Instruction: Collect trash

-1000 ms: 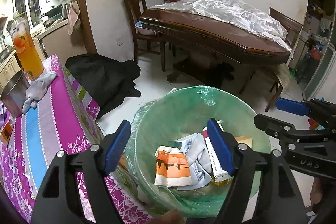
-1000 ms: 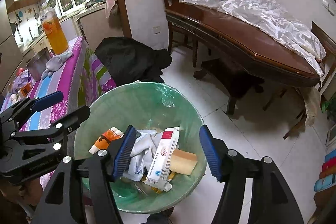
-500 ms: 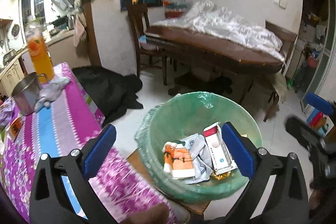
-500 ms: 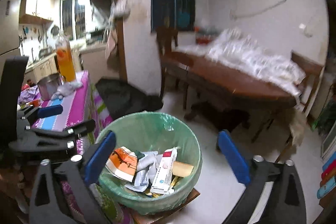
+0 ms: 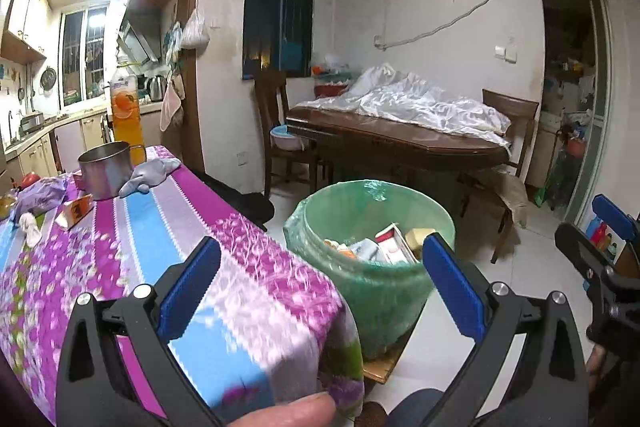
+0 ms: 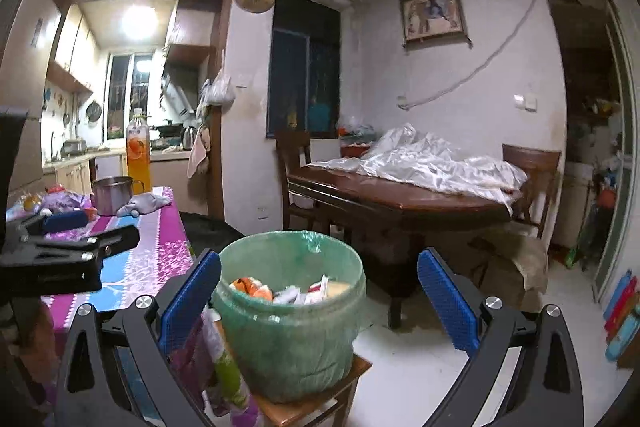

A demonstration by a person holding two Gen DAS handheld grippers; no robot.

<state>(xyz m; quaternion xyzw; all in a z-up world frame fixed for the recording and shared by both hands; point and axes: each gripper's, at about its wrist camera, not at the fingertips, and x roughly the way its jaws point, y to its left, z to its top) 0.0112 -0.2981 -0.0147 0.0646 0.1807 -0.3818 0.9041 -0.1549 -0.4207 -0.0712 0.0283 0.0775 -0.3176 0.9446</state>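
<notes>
A green-lined trash bin [image 5: 376, 287] stands on a low wooden stool beside the table; in the right wrist view the bin [image 6: 292, 327] holds cartons and wrappers [image 6: 280, 291]. My left gripper [image 5: 320, 287] is open and empty, over the corner of the purple floral tablecloth [image 5: 120, 247]. My right gripper [image 6: 318, 295] is open and empty, in front of the bin and level with its rim. An orange carton [image 5: 76, 211], a white crumpled wad [image 5: 30, 225] and a purple bag [image 5: 38, 193] lie on the table.
A steel pot [image 5: 106, 169], a grey cloth [image 5: 148, 175] and an orange drink bottle [image 5: 126, 115] stand at the table's far end. A dark wooden dining table [image 5: 400, 143] with white sheeting and chairs is behind the bin. A black bag lies on the floor.
Both grippers have pulled back and up from over the bin and opened wider. The views have tilted up from looking into the bin to looking across the room.
</notes>
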